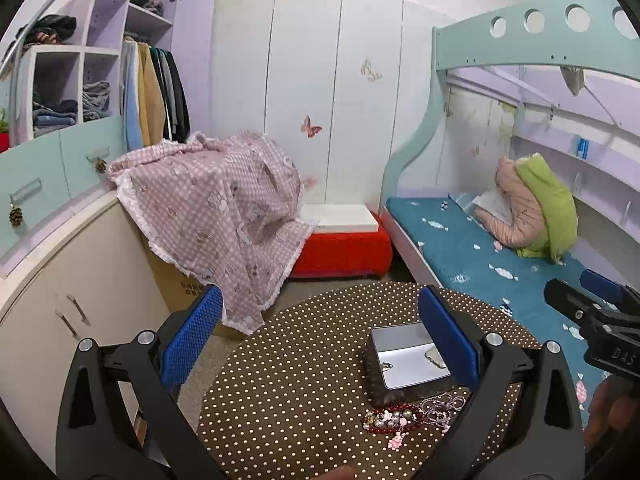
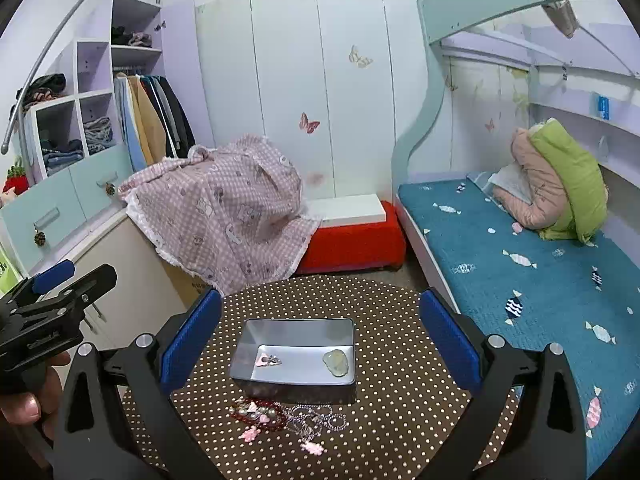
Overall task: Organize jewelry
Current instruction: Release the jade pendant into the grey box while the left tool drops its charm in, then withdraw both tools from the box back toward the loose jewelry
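The tin [image 2: 294,354] sits open on the round dotted table [image 2: 384,420], lidless, and two small pieces already lie in it: a pale green stone [image 2: 337,362] at its right end and a small pink charm [image 2: 269,360] toward the left. Just in front of the tin, on the cloth, the rest of the jewelry is heaped in one loose pile: a dark red bead bracelet [image 2: 260,414] with pearly beads tangled in it, a silver chain [image 2: 320,422] beside it on the right, and two loose pink charms, one [image 2: 249,435] at the left and one [image 2: 313,448] at the near edge. How many strands the tangle holds I cannot tell.

So the job looks begun but mostly undone: two items are in, and the bracelet, chain and pink charms are left on the table.

Both tools are empty. The right gripper [image 2: 320,336] hangs above the table with its blue pads spread wide, the tin and pile framed between them. The left gripper [image 1: 320,336] is likewise wide apart and holds nothing; in its view the tin [image 1: 408,360] and pile [image 1: 412,416] lie toward its right finger.

One tin, one table, two grippers. Beyond are a blue bed [image 2: 520,264], a red stool [image 2: 352,244] and a pink checked cloth [image 2: 224,208] draped over a box.
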Tool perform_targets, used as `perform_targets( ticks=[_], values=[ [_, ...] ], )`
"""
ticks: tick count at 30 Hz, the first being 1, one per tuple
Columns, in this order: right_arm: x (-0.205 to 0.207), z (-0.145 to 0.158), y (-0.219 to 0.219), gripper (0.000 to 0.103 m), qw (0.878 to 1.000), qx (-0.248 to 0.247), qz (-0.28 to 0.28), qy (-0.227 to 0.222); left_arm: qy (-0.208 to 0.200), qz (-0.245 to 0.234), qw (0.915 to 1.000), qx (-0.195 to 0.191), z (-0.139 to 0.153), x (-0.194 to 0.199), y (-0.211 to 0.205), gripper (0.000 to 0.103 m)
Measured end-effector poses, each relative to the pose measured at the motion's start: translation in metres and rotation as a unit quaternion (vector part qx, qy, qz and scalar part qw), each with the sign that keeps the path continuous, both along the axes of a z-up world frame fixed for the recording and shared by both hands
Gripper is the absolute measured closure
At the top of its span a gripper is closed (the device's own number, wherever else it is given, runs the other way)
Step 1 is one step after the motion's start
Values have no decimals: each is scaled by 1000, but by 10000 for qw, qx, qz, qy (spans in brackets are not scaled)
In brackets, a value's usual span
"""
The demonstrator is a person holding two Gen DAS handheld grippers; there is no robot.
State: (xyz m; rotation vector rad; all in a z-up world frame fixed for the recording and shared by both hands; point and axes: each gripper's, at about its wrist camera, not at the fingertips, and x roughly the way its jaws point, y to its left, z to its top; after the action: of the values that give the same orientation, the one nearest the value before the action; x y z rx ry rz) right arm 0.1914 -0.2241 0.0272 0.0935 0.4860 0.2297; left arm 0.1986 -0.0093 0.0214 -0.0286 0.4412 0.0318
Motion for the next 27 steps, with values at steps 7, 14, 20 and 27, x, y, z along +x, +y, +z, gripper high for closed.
perform_targets(
  ticks=[7, 14, 20, 27],
  values=[
    [-35, 9, -4, 8, 9997, 16, -144, -220, -173, 38, 9998, 36, 13, -32, 0, 5],
    [-56, 9, -3, 8, 9994, 45, -195, -279, -219, -18, 9997, 102, 17, -58, -7, 5],
    [-64, 5, -3, 8, 9995, 72, -200, -234, -216, -13, 9996, 165, 16, -68, -14, 5],
    [-66, 6, 0, 8, 9995, 24, -189, -268, -185, -8, 9997, 142, 12, -70, -12, 5]
  ],
)
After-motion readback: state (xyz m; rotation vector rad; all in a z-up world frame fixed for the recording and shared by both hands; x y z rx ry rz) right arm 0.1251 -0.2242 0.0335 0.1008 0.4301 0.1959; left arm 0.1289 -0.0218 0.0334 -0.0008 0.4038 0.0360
